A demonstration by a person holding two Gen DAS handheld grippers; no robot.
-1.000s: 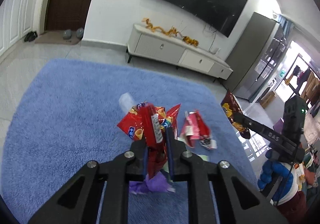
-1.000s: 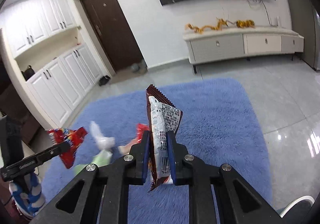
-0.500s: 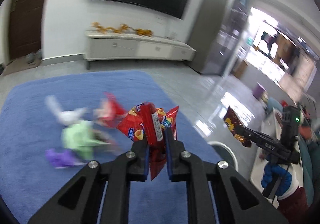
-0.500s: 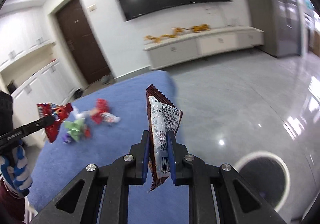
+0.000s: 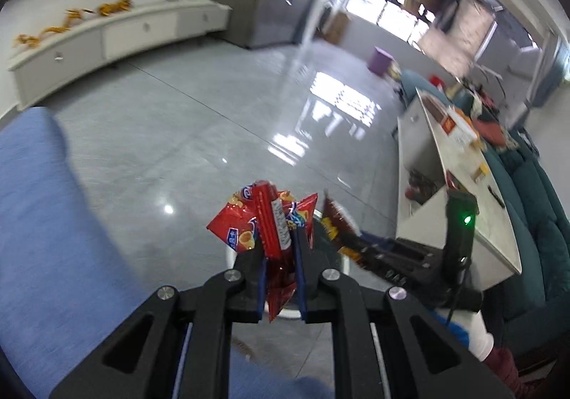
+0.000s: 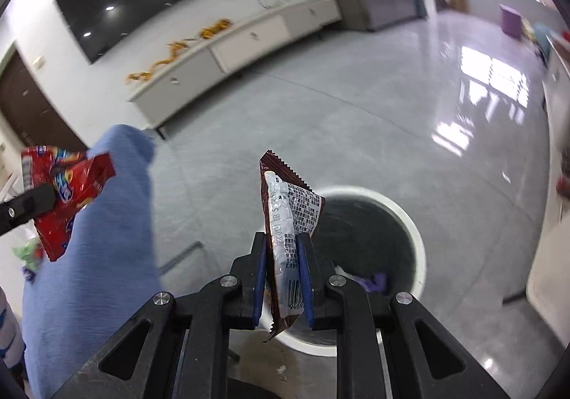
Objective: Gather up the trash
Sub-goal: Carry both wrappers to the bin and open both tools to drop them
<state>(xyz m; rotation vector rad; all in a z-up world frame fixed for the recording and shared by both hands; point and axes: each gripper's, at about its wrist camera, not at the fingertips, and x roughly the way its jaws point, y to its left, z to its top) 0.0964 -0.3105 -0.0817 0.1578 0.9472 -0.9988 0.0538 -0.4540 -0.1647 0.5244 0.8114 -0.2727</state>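
The left gripper (image 5: 281, 256) is clenched on a red snack wrapper (image 5: 263, 231), the pads pinching it low down so that most of the crumpled foil fans out above and ahead of the jaws. The right gripper (image 6: 283, 263) is likewise clamped on a brown wrapper (image 6: 285, 221) with a silver printed back; its lower end with the barcode hangs behind the pads, and its serrated top stands up past the tips.

Both wrappers look empty, so I judge them nearly weightless, limp and slick. A thin film like this slides easily between pads and flutters when swung, and it may cling to a pad for a moment after the jaws let go. The present holds, across the flat middle to lower body of each packet where layers are doubled, seem the sound place to grip; a corner would tear or slip.

The white-rimmed bin (image 6: 413, 235) sits just beyond and to the right of the right jaws, with something purple (image 6: 374, 281) already lying inside. In the left view the bin's rim appears to peek out directly beneath the jaws, though the gripper hides most of it. The blue rug (image 6: 107, 256) lies off to the left of both jaws.
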